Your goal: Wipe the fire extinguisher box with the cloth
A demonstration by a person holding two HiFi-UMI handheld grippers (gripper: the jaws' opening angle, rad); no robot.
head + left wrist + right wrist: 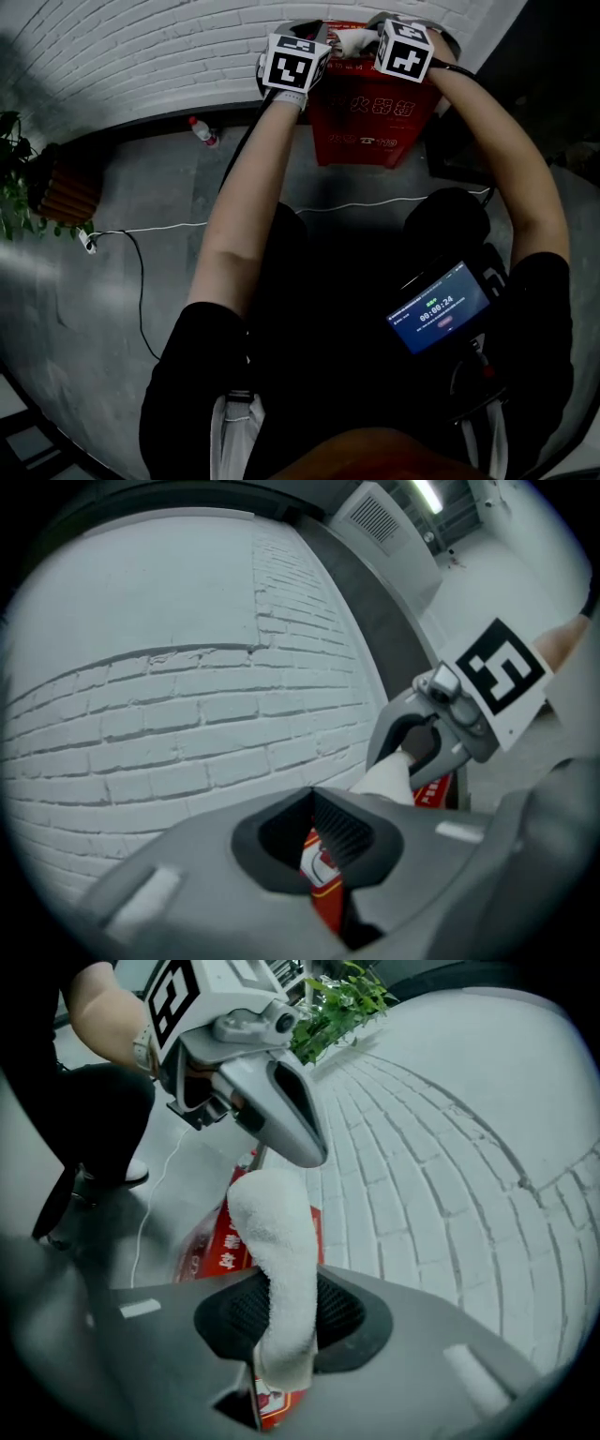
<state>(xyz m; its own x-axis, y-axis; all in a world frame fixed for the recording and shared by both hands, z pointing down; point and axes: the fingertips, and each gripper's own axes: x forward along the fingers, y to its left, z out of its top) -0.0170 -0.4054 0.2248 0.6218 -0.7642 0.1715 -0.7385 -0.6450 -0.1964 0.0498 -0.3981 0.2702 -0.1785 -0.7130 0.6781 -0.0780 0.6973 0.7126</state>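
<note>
The red fire extinguisher box (366, 122) stands on the floor against the white brick wall. Both grippers hover over its top edge. My right gripper (281, 1316) is shut on a white cloth (272, 1241), which hangs between its pads with the box (211, 1246) behind it. In the head view the cloth (352, 39) shows between the two marker cubes. My left gripper (316, 803) is shut with nothing between its pads; the red box (323, 892) shows below them. From the right gripper view, the left gripper (305, 1143) points down just above the cloth's upper end.
A plastic bottle (202, 131) stands at the foot of the brick wall (141, 47), left of the box. A white cable (187, 225) runs across the grey floor. A potted plant (14, 187) is at far left. A phone (439, 307) with a timer hangs at my chest.
</note>
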